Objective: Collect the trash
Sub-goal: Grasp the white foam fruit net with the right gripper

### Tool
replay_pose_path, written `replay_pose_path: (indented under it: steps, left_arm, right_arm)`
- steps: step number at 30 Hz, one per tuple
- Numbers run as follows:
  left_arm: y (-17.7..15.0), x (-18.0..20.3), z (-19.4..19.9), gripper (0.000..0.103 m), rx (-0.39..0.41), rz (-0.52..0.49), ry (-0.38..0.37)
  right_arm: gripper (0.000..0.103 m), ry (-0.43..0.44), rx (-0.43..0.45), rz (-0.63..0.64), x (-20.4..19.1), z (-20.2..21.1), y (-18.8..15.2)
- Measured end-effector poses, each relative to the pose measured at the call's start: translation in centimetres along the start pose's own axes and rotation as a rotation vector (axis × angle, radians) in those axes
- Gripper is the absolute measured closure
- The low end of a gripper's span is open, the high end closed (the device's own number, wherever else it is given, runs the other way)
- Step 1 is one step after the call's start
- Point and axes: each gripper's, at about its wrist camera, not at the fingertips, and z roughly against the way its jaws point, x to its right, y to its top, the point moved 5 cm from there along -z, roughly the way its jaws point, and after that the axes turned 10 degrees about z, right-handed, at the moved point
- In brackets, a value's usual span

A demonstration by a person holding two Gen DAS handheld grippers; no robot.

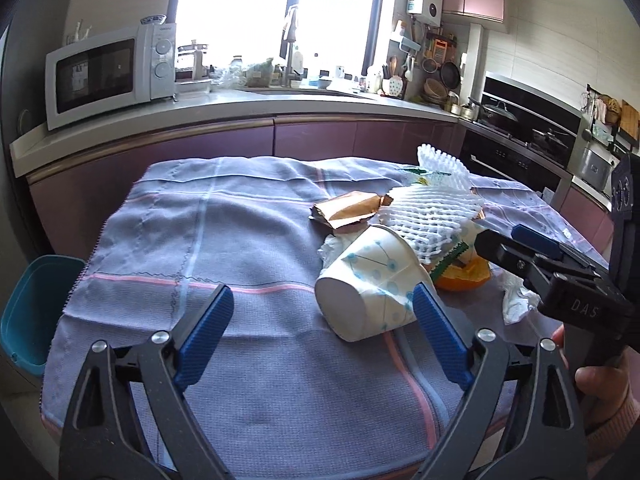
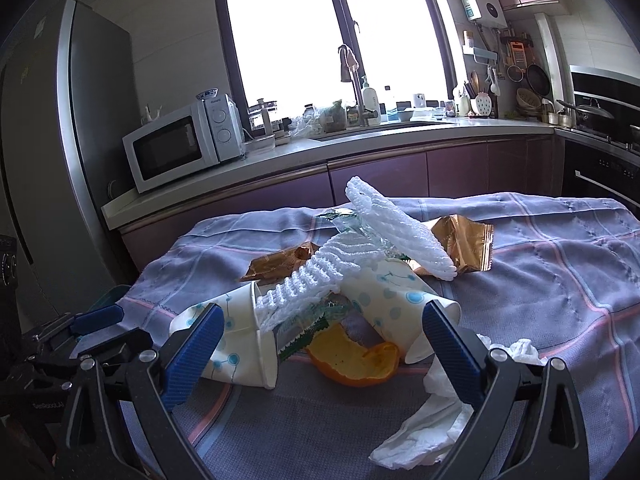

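A heap of trash lies on the purple-clothed table [image 1: 224, 240]: a tipped paper cup [image 1: 368, 284], white foam fruit nets [image 1: 432, 216], a gold wrapper [image 1: 348, 210], orange peel [image 1: 460, 278] and crumpled tissue [image 1: 518, 300]. My left gripper [image 1: 324, 312] is open, its right finger beside the cup. In the right wrist view my right gripper [image 2: 322, 330] is open around the near side of the heap, with orange peel [image 2: 354, 362], two paper cups [image 2: 240, 344], foam nets [image 2: 320, 276] and a green-edged wrapper [image 2: 308, 328] between the fingers. Tissue [image 2: 432, 420] lies under its right finger.
A teal bin [image 1: 28, 312] stands at the table's left edge. Behind the table runs a counter with a microwave [image 1: 108, 76], a sink and tap [image 2: 354, 80]. A stove with pans [image 1: 532, 120] is at the right. A fridge [image 2: 52, 160] stands at the left.
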Motion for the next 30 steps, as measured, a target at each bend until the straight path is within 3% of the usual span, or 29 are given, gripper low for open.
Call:
replay_pose_path:
  steps: [9, 10, 16, 22, 30]
  left_arm:
    - [-0.3, 1.4, -2.9, 0.051, -0.140, 0.031, -0.107]
    - [-0.3, 1.4, -3.1, 0.059, -0.151, 0.032, -0.115]
    - [-0.3, 1.5, -4.0, 0.084, -0.191, 0.052, -0.152]
    - [0.2, 1.1, -3.5, 0.093, -0.183, 0.074, -0.175]
    - [1.3, 0.0, -0.6, 0.096, -0.118, 0.077, -0.184]
  right_arm:
    - [0.024, 0.075, -0.051, -0.044, 0.8, -2.8, 1.2]
    - [0.026, 0.081, -0.055, -0.048, 0.8, -3.0, 1.3]
    - [0.050, 0.117, -0.081, -0.072, 0.8, -4.1, 1.6]
    - [0.088, 0.167, -0.088, -0.070, 0.5, -3.9, 1.8]
    - [0.093, 0.212, -0.036, -0.039, -0.5, -1.9, 3.1]
